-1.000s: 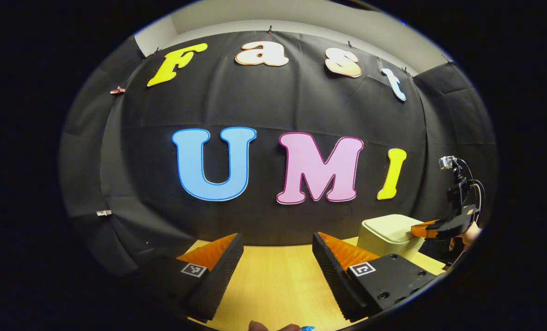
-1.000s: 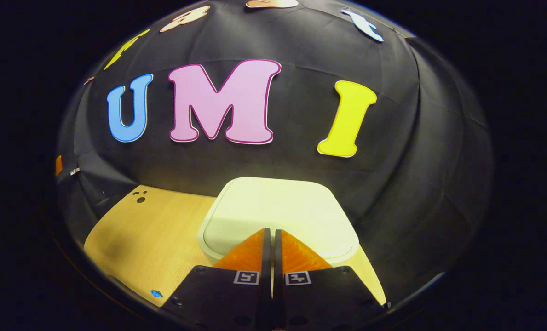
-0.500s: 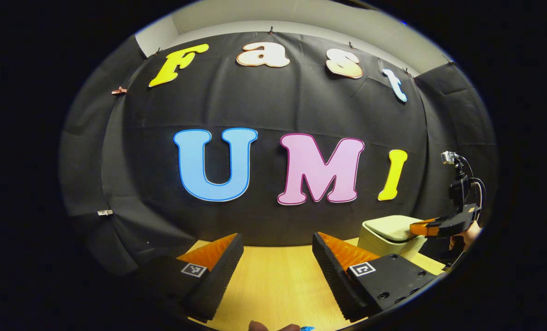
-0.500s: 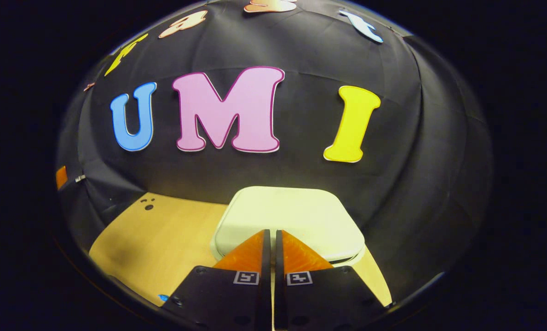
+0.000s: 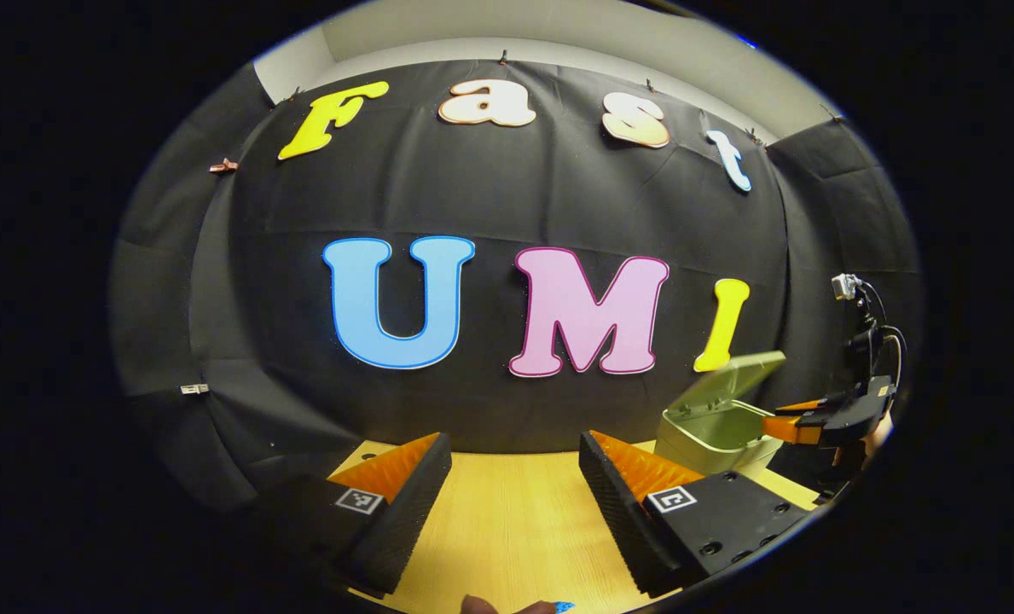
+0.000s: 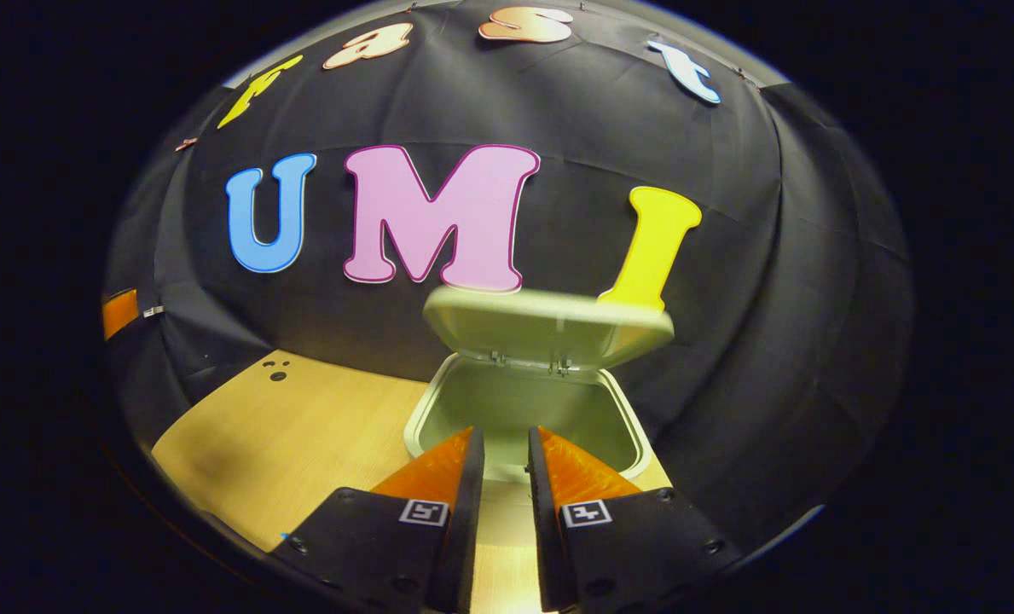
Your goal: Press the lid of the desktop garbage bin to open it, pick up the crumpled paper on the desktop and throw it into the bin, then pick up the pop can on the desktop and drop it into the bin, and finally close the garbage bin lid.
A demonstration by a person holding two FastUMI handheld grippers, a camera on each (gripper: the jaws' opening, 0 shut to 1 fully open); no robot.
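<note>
Garbage bin (image 6: pixel 525 409) sits at the back of the wooden table (image 6: pixel 302 426), right against the black cloth wall, its lid (image 6: pixel 547 322) up and tilted back on the hinge, interior open. No brand or readable writing on the bin — square black-and-white marker tags sit on the fingers of both tools. In the right gripper view the right gripper (image 6: pixel 500 452) hovers just in front of the bin's near rim, fingers a narrow gap apart, gripping nothing. In the left gripper view the left gripper (image 5: pixel 515 465) is over bare table, fingers spread wide, nothing between them; the bin (image 5: pixel 711 426) is off to its right with the lid (image 5: pixel 732 379) raised, the right gripper (image 5: pixel 792 422) beside its rim. A small blue scrap (image 5: pixel 564 607) lies at the bottom edge — too small to tell what. Dark holes (image 6: pixel 276 370) mark the table's far left corner.
</note>
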